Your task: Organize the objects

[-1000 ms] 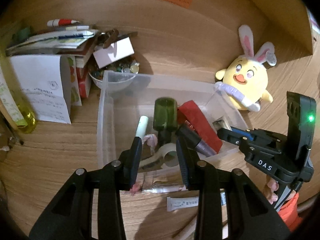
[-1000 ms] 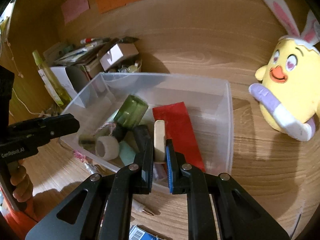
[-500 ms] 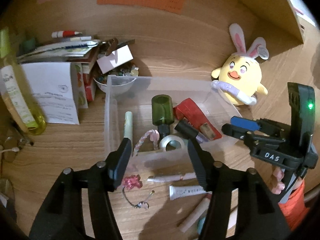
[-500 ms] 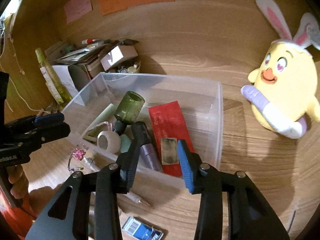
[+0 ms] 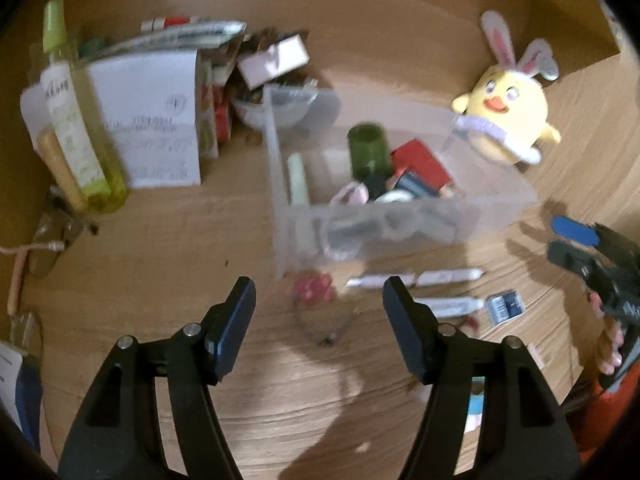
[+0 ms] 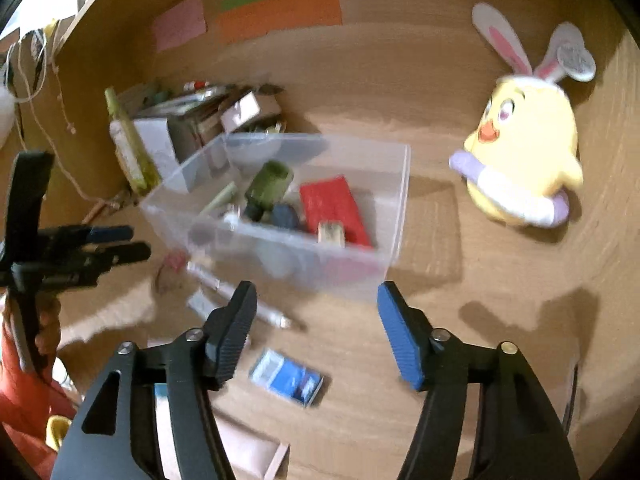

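A clear plastic bin (image 5: 400, 224) (image 6: 360, 276) on the wooden desk holds a green bottle (image 5: 368, 148) (image 6: 268, 184), a red card (image 6: 332, 204), a tape roll and other small items. My left gripper (image 5: 320, 300) is open and empty, hovering in front of the bin above a pink hair clip (image 5: 314, 286). My right gripper (image 6: 314, 312) is open and empty, in front of the bin's near wall. A pen (image 5: 416, 278) (image 6: 236, 292), a white tube (image 5: 448, 304) and a small blue box (image 5: 504, 306) (image 6: 288, 380) lie on the desk.
A yellow bunny plush (image 5: 508, 116) (image 6: 524, 160) sits right of the bin. A yellow-green spray bottle (image 5: 76, 120), white papers (image 5: 152, 116), books and a bowl of small items (image 5: 276, 108) crowd the left back.
Both grippers pulled back from the bin and opened wide. The right gripper let go of the small item, which now lies on the red card in the bin.
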The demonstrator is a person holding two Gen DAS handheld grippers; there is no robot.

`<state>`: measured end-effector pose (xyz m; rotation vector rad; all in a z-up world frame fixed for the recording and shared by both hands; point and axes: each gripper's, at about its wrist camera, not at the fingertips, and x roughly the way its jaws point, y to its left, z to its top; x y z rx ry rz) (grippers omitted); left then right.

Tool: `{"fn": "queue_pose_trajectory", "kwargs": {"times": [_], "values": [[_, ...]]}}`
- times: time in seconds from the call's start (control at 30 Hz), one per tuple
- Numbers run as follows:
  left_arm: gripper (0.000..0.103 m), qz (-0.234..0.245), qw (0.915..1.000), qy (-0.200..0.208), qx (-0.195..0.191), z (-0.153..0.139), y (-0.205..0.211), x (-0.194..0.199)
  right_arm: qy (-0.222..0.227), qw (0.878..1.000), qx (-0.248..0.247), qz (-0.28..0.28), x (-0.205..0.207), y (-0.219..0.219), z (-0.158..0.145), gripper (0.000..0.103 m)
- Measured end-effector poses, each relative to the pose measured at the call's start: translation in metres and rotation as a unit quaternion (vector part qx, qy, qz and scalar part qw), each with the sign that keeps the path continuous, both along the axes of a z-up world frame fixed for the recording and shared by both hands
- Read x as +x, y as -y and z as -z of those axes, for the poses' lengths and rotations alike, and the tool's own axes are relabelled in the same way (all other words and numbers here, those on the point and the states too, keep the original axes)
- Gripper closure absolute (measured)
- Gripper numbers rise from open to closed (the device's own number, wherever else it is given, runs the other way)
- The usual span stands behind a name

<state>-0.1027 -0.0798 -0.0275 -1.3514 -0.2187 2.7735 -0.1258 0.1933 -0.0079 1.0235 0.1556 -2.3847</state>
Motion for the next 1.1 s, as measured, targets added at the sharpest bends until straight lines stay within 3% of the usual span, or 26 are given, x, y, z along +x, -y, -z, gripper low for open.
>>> {"fn": "queue_pose_trajectory", "kwargs": {"times": [0.27,0.5,0.63,0.77,0.93,1.1], "values": [[0.037,-0.009,0.9991,0.037,-0.018,0.024,0.0,-0.01,0.055,0.997,0.039,-0.037,0.01,0.011,0.044,0.041],[0.037,-0.017,0.9982,0.047,-0.031,0.036,-0.002,-0.022,0.068,0.995,0.058,-0.055,0.006,0.019,0.057,0.041],[0.048,-0.015,0.9983,0.042,-0.038,0.036,-0.006,-0.026,0.065,0.995,0.058,-0.053,0.009,0.018,0.058,0.042],[0.059,-0.012,0.9985,0.036,-0.04,0.035,-0.008,-0.025,0.05,0.995,0.069,-0.043,0.013,0.018,0.058,0.053],[0.076,-0.008,0.999,0.03,-0.033,0.035,-0.008,-0.023,0.045,0.996,0.067,-0.034,0.016,0.016,0.057,0.054],[0.077,-0.009,0.9994,0.029,-0.018,0.034,-0.006,-0.017,0.048,0.997,0.059,-0.026,0.02,0.011,0.057,0.054]]}}
